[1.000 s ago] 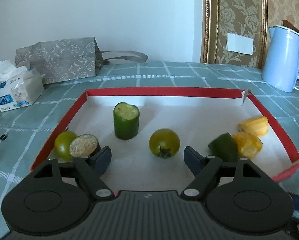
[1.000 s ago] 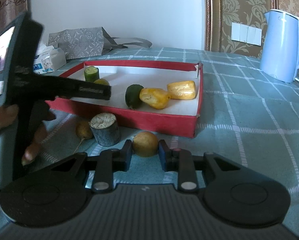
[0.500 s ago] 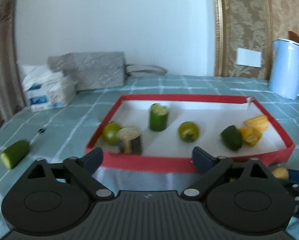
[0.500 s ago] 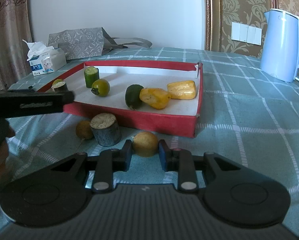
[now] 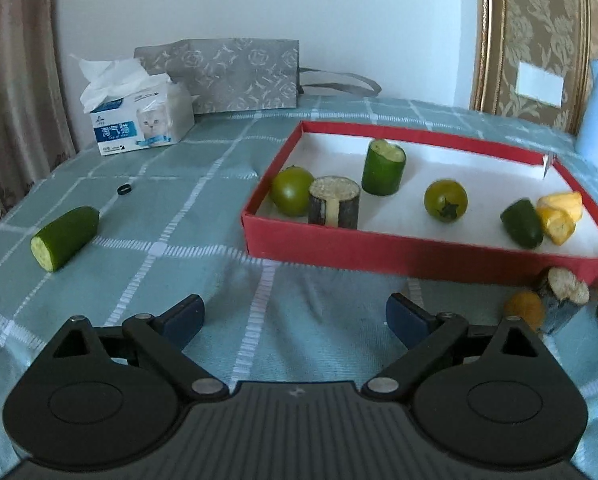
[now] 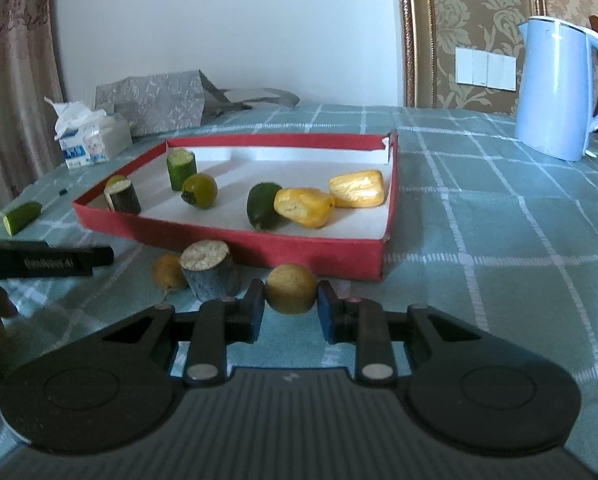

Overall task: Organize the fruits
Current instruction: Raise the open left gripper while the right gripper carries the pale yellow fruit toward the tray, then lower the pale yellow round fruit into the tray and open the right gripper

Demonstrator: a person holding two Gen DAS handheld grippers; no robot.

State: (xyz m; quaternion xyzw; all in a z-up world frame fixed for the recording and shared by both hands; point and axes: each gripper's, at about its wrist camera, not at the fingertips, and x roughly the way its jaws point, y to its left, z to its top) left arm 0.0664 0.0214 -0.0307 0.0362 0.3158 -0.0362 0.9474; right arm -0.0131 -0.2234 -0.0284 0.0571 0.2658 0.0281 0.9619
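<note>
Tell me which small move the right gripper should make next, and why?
Probably lift. The right gripper looks shut on the round yellow fruit, which still sits on the tablecloth outside the red tray, so raising it to clear the tray wall seems sensible.

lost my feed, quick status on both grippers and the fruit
Left gripper open, empty, over cloth. Right gripper shut on round yellow fruit before red tray. Dark stump piece close beside.

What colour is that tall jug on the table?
Pale blue; the jug shows best in the right wrist view.
</note>
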